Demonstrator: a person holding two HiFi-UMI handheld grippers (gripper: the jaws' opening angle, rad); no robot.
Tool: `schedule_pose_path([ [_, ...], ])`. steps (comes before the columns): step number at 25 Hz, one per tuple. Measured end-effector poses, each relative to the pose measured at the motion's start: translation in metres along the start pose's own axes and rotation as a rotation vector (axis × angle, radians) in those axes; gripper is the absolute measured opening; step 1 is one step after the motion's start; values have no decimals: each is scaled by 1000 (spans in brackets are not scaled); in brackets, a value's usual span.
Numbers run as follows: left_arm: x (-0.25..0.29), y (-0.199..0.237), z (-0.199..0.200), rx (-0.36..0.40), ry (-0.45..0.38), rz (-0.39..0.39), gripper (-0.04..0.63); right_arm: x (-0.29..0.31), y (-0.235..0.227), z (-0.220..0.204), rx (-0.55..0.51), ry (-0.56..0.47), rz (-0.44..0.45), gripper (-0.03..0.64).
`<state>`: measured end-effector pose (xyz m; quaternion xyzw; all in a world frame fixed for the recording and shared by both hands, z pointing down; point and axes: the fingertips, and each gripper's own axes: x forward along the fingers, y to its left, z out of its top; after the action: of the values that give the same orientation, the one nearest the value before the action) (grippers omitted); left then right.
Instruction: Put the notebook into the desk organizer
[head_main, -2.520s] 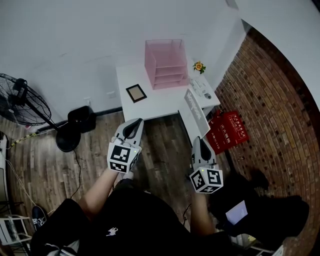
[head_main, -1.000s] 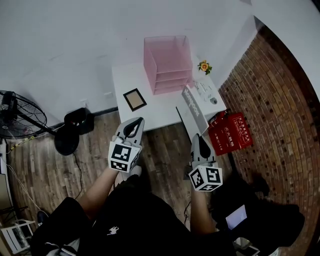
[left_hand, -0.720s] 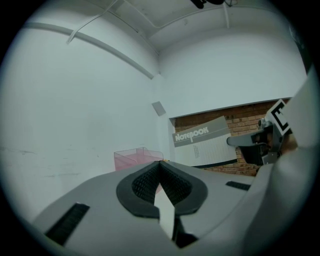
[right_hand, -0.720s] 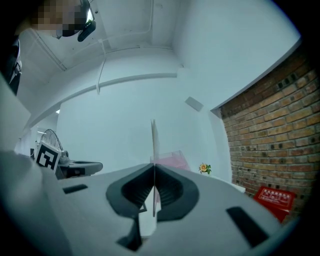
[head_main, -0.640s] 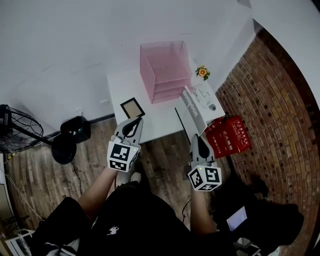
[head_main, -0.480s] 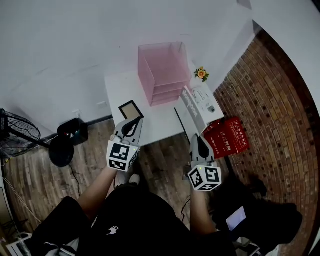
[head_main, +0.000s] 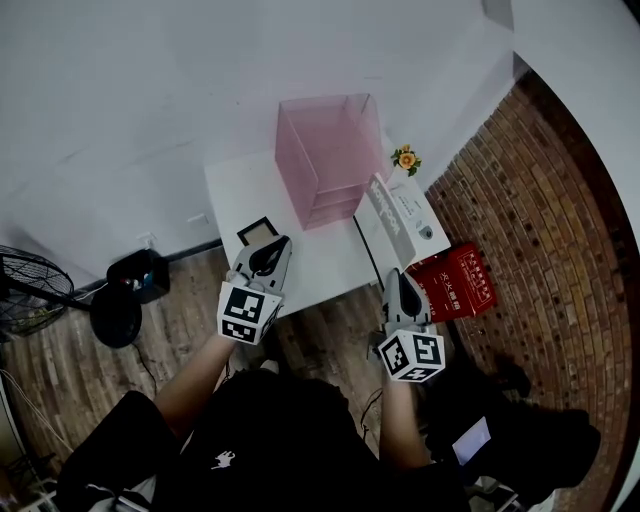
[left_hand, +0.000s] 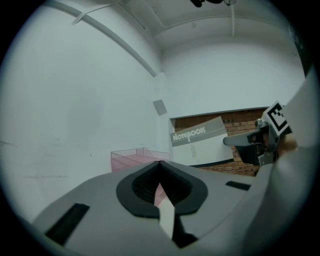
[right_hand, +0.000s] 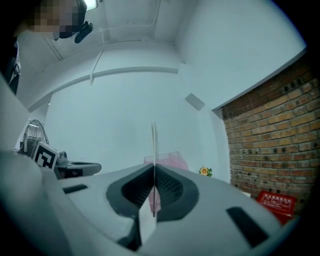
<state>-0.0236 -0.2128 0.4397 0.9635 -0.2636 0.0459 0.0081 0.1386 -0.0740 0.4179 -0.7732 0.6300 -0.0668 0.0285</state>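
1. Standing fan (head_main: 35, 283): far left on the wood floor, well apart from the work and judged to have no part in the task.
2. Picture frame (head_main: 258, 232): laid flat at the front left of the white desk (head_main: 235, 180), just beyond the left gripper. It is set to one side of the organizer's front.
3. Left gripper (head_main: 274, 247): held level at the desk's front edge, its jaws clenched together on nothing. It is judged to be kept in reserve, perhaps for steadying the organizer.
4. Desk organizer (head_main: 325, 160): pink, translucent and tiered, stood toward the back of the desk near the wall. Its open shelf fronts are turned toward the person, so that a flat item can be slid in from the front.
5. Notebook (head_main: 386, 212): a grey band lettered "Notebook" over a white cover. It is held on edge in the air above the right part of the desk, just right of the organizer's front, and is not yet inside. A turn to flat is judged necessary before a shelf can be entered.
6. Right gripper (head_main: 400, 280): held level, its jaws clamped on the notebook's near edge. This grasp is judged to leave the far part free to lead into a shelf.
7. Small yellow flower (head_main: 405, 158): at the desk's back right, near the organizer.
8. Red box (head_main: 462, 282): on the floor against the brick wall (head_main: 560, 200).
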Motion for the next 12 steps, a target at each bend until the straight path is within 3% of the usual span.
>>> schedule_pose_path([
  [12,12,27,-14,-26,34,44,3,37,3,1,19,20,49,9],
])
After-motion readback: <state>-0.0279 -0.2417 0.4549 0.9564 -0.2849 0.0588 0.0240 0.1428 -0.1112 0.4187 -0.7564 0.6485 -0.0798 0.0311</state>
